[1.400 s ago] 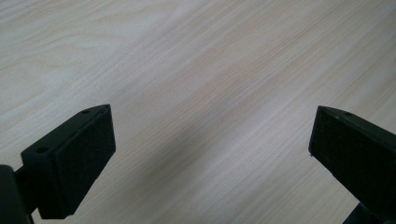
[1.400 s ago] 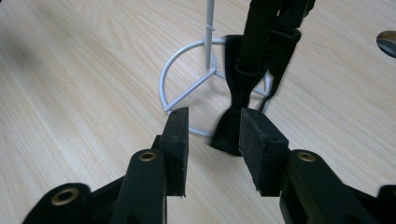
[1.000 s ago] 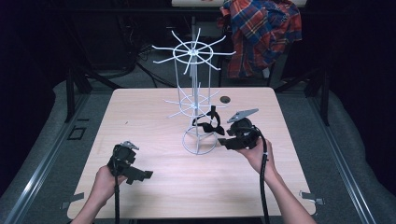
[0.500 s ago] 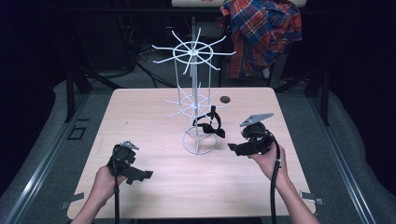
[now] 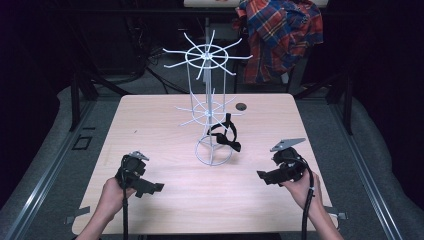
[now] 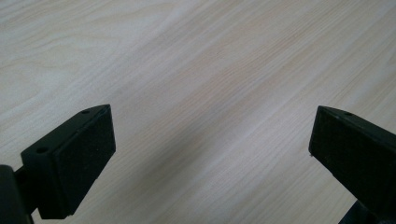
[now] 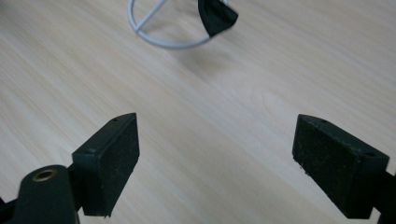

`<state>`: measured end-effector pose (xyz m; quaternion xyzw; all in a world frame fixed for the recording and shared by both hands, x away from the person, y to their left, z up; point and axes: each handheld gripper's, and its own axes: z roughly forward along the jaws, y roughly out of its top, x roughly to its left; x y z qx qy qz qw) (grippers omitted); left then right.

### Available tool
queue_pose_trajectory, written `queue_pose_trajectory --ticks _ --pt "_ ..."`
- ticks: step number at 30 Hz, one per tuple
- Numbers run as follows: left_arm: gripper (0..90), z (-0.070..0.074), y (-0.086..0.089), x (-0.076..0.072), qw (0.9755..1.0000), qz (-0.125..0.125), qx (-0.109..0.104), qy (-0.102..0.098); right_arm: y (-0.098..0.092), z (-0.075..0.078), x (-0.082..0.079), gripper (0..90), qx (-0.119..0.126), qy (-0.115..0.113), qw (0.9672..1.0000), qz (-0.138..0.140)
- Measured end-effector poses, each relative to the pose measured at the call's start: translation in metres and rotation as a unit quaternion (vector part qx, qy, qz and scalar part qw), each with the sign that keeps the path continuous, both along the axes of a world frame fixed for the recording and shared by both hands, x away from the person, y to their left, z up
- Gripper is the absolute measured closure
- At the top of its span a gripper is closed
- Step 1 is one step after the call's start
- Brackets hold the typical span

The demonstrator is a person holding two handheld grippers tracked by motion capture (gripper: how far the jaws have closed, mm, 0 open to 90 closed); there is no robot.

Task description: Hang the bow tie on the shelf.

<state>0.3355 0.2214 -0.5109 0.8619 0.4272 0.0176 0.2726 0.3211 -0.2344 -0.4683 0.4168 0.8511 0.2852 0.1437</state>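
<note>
The black bow tie hangs by its strap from a lower arm of the white wire display rack, on the rack's right side in the high view. Its bow sits low, just above the rack's ring-shaped base, with the strap looped up over the arm. In the right gripper view the bow shows at the top edge, overlapping the round white base ring. Nothing grips the tie.

The rack stands upright near the middle of the light wooden table, with a wheel of spokes at its top and a second, smaller set of arms lower on the post.

The right gripper is held over the table's right front area, well apart from the rack, pointing left. Its jaws have just been opening; in its own view they stand wide apart with only bare tabletop between them.

The left gripper is held low over the left front of the table, pointing right, well apart from the rack and the tie. Its jaws are spread wide over bare wood, holding nothing.

A small dark round object lies on the table behind the rack. A red and blue plaid shirt hangs beyond the far edge.
</note>
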Motion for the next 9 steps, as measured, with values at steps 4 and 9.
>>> queue_pose_trajectory --ticks 4,9 --pt "0.7 -0.001 -0.002 0.000 1.0000 0.000 0.001 0.001 -0.007 -0.013 -0.007 11.8 -0.015 0.024 0.9996 0.000" --pt "0.6 -0.002 -0.005 0.001 1.0000 -0.004 0.006 0.004 -0.005 -0.024 -0.002 7.8 -0.035 0.045 0.9983 -0.005"
